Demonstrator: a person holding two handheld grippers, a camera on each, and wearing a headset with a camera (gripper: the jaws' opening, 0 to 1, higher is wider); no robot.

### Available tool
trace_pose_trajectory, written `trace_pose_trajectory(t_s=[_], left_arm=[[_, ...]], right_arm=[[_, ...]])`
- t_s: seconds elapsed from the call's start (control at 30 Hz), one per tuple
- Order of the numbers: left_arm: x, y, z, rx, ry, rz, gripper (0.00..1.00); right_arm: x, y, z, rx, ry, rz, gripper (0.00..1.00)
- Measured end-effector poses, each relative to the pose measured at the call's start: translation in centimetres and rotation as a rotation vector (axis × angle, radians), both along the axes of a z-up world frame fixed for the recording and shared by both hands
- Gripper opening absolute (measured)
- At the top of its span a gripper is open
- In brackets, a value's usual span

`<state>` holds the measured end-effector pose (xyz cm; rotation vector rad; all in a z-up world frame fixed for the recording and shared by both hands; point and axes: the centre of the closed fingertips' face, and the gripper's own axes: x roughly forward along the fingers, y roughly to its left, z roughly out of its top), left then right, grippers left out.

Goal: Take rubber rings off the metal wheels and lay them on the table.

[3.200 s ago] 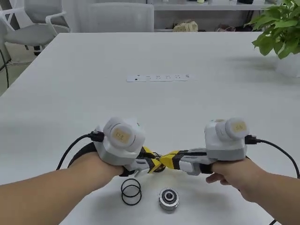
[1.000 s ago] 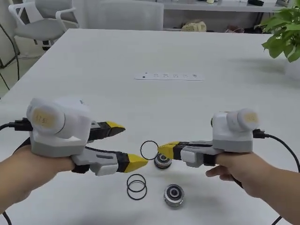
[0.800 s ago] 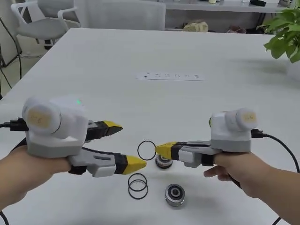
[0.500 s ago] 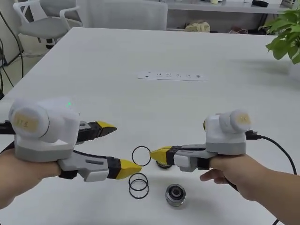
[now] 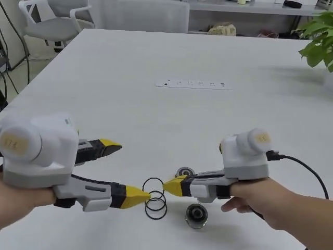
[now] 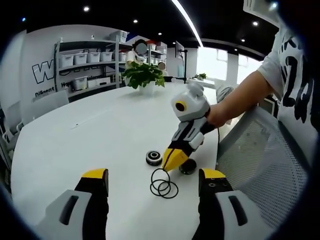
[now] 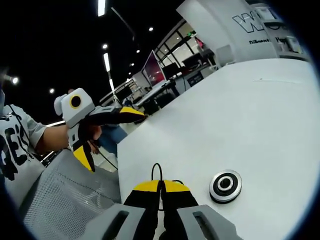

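Note:
My right gripper (image 5: 167, 186) is shut on a thin black rubber ring (image 5: 154, 178), held low beside two more rings (image 5: 156, 204) lying overlapped on the white table (image 5: 171, 120). In the right gripper view the held ring (image 7: 156, 172) stands up from the closed jaws. One metal wheel (image 5: 183, 172) sits just behind the right gripper and another wheel (image 5: 196, 214) lies nearer me. My left gripper (image 5: 125, 170) is open at the left with nothing between its jaws, its lower tip close to the held ring. The left gripper view looks at the lying rings (image 6: 164, 186) and both wheels (image 6: 154, 158).
A white power strip (image 5: 193, 84) lies across the middle of the table. A potted plant (image 5: 318, 49) stands at the far right edge. Office chairs (image 5: 49, 21) stand beyond the far end. A black cable (image 5: 302, 164) trails from the right gripper.
The two grippers were together at a wheel; now they are apart. The right gripper has carried the ring down and left toward the lying rings. The left gripper has drawn back left, open.

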<state>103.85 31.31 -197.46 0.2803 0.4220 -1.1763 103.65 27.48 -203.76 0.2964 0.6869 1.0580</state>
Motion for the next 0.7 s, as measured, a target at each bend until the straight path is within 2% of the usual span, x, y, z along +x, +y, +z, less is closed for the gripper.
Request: trace_pose_trajectory(t_s=[0.43,0.63,0.7], left_arm=[[-1.4,1.1,-0.7,0.029,0.015,-0.009,0.77],[-2.0,1.6,-0.8,0.043,0.010,-0.015,0.79],[-2.2,1.7,-0.9,0.060,-0.003,-0.024,0.79]], right_arm=[[-1.5,0.5,-1.3,-0.036,0.051,0.054,0.00],[-1.7,0.4,-1.7,-0.057,0.058,0.064,0.00],[-1.7,0.4,-1.8,-0.063,0.061,0.062,0.00]])
